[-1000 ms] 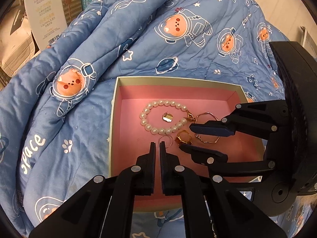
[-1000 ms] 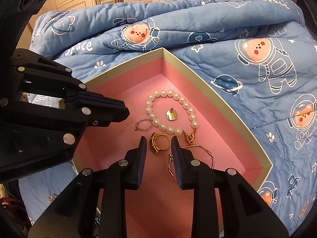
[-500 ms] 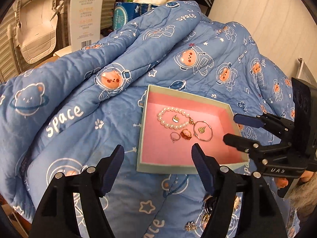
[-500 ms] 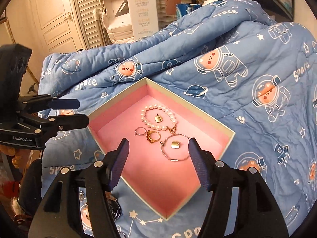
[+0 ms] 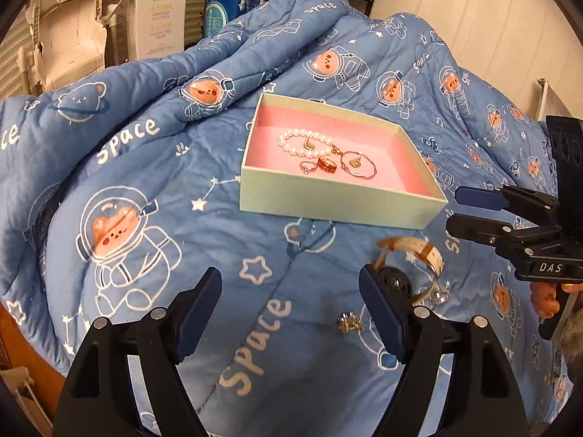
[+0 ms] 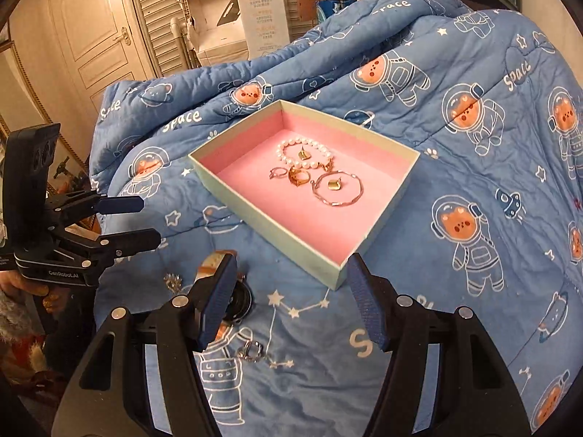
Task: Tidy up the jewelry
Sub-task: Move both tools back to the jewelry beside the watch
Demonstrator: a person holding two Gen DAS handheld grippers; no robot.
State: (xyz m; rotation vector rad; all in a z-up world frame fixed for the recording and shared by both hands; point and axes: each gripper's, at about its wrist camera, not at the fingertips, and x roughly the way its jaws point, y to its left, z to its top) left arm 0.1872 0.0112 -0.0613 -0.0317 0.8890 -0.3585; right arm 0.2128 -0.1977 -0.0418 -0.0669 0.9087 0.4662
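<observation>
— While we look along the left hand-held gripper [image 5: 289,302], its fingers are spread wide and grip nothing; where is the jewelry?
— We see the pearl bracelet [image 5: 304,143], rings and bangle [image 5: 359,164] in the pink-lined box [image 5: 339,202] well ahead of it on the blue quilt [image 5: 153,189], and a watch [image 5: 411,266] beside its right finger.

— And from the right wrist?
— Our right hand-held gripper [image 6: 291,300] is spread and empty too. We find the box [image 6: 277,240] just beyond its fingertips, and a loose ring [image 6: 250,351] on the quilt [image 6: 473,138] between its fingers.
</observation>
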